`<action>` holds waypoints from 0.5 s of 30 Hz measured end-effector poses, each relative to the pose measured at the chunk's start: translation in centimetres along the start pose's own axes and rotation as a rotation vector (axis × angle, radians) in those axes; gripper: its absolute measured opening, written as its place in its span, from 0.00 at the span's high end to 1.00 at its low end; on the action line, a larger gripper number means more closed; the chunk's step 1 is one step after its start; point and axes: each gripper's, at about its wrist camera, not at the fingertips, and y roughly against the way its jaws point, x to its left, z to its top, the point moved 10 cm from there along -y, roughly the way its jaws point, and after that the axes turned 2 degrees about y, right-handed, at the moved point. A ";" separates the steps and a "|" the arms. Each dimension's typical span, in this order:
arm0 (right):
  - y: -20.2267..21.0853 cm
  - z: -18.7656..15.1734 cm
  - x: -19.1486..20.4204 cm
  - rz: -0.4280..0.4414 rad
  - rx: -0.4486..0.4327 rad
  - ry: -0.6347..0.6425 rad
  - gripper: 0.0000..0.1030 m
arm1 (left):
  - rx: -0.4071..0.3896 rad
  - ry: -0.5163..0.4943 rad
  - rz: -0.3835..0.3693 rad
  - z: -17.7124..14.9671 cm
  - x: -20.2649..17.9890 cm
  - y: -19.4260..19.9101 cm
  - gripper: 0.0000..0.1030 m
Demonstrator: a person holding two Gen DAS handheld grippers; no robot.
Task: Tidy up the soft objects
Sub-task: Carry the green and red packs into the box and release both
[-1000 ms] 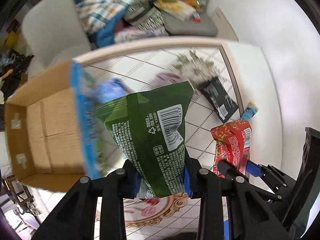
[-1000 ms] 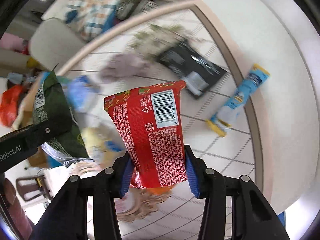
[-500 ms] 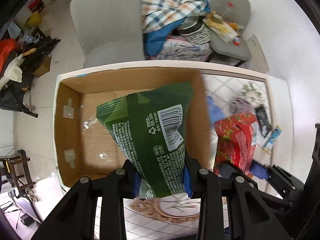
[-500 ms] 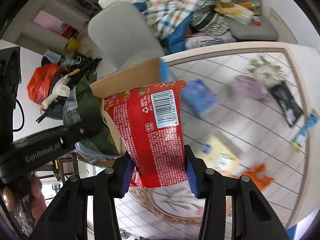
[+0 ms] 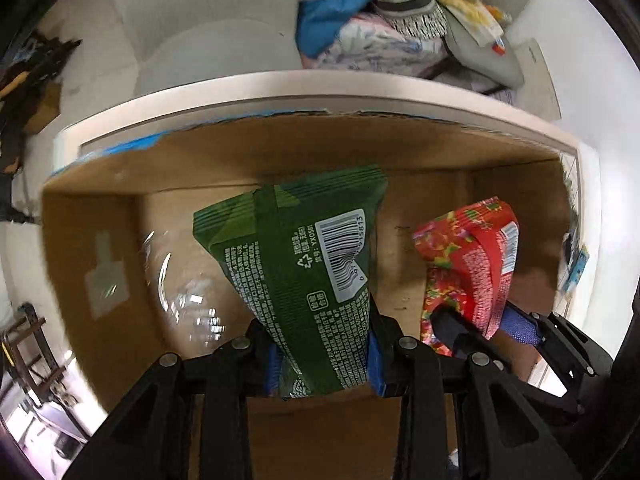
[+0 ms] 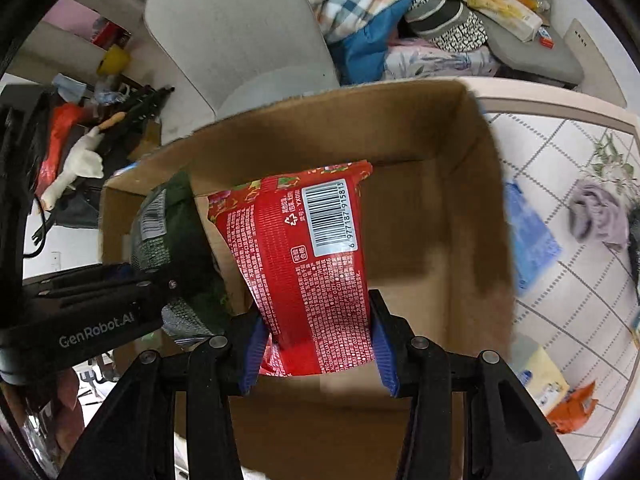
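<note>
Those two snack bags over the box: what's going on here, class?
A person is sorting soft items with two handheld grippers. The left gripper is shut on a green bag, the right gripper on a red bag. Both bags hang over the open cardboard box, not yet released. A grey cloth and blue packet lie on the table beside it.

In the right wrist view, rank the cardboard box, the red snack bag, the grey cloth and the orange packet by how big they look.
Largest to smallest, as they appear:
1. cardboard box
2. red snack bag, though it is close to the camera in the right gripper, so it looks bigger
3 and 4. grey cloth and orange packet: too alike to rank
</note>
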 end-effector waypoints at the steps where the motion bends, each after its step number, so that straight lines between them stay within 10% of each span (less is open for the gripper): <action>1: -0.6 0.2 0.0 -0.008 0.004 -0.002 0.52 | 0.009 -0.015 0.001 0.3 -0.2 -0.3 0.70; 12: -4.4 1.9 -0.2 -0.060 0.016 -0.004 0.51 | 0.055 -0.006 0.039 1.5 0.4 -2.0 0.63; 15: -4.6 2.1 -0.4 -0.071 0.020 0.004 0.29 | 0.045 0.030 0.015 1.0 0.9 -1.4 0.47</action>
